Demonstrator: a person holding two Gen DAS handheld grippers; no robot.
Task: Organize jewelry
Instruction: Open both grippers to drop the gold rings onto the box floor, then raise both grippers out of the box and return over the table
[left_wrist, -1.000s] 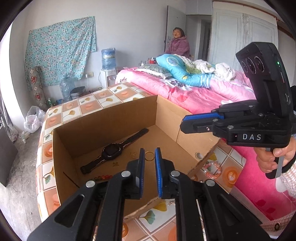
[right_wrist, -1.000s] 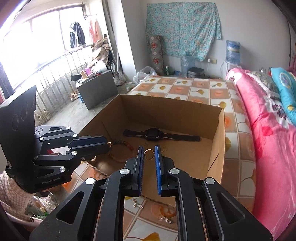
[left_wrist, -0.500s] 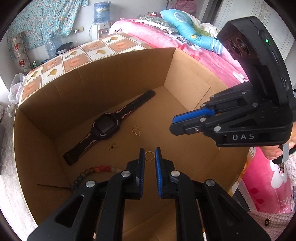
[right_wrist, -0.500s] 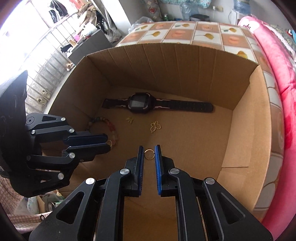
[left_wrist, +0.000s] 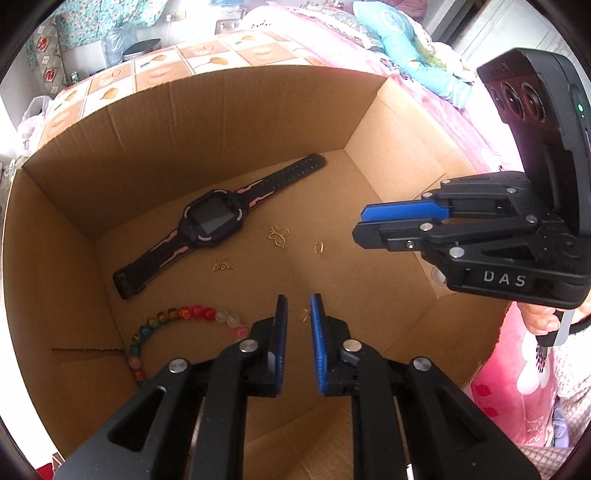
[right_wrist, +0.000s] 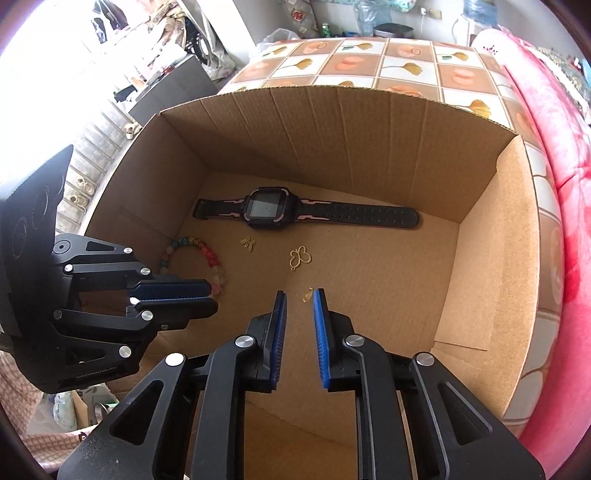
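Observation:
Both grippers hang inside an open cardboard box (left_wrist: 221, 129) (right_wrist: 332, 129). My left gripper (left_wrist: 297, 297) has its jaws opening; a small gold ring (left_wrist: 304, 314) sits loose between them beside the right pad, not pressed. My right gripper (right_wrist: 299, 293) has its jaws opening too, with a second gold ring (right_wrist: 306, 294) loose by its right pad; the left wrist view shows this ring (left_wrist: 318, 247) just off that gripper's tip (left_wrist: 360, 225). On the box floor lie a black watch (left_wrist: 212, 218) (right_wrist: 267, 206), a coloured bead bracelet (left_wrist: 184, 314) (right_wrist: 207, 254) and two gold butterfly charms (left_wrist: 279, 236) (left_wrist: 222, 264).
The box stands on a surface with a tiled flower pattern (left_wrist: 166, 66) (right_wrist: 406, 59). A bed with pink covers (left_wrist: 443, 122) (right_wrist: 554, 184) runs along the box's right side. A person's hand (left_wrist: 539, 317) holds the right gripper's handle. The box walls rise on every side of the grippers.
Both grippers came down from above the box rim into the box and tipped downward. Their jaws, shut on the gold rings before, have parted and the rings are loose.

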